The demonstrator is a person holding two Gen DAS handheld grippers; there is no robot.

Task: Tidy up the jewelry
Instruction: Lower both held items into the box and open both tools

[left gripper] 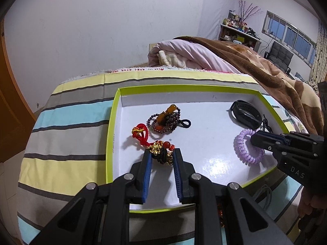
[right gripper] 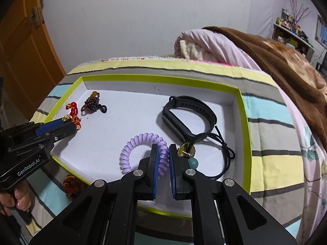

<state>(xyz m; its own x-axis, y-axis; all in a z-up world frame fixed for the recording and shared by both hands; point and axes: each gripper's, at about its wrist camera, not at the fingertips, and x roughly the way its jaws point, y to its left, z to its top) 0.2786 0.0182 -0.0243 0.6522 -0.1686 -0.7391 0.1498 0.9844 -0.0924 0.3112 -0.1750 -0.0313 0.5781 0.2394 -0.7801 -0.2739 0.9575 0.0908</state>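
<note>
L gripper was clamped on the red-and-gold knotted charm w/ black cord, near the tray's left edge, front half; its red loop lay toward the far side. R gripper was pinched shut on the purple coil hair tie, near the tray's front edge, right of centre. Both items sat inside the white tray w/ lime-green rim, which lay on a striped bedsheet. Dark garnet bead bracelet w/ amber piece lay toward the far-left corner, apart from the charm. Black fitness band lay toward the far-right area; beside it a black cord necklace w/ gold disc and teal bead, just right of the R gripper. Another red knot ornament lay outside the tray, by its front-left corner. A hand held the L gripper's handle.
</note>
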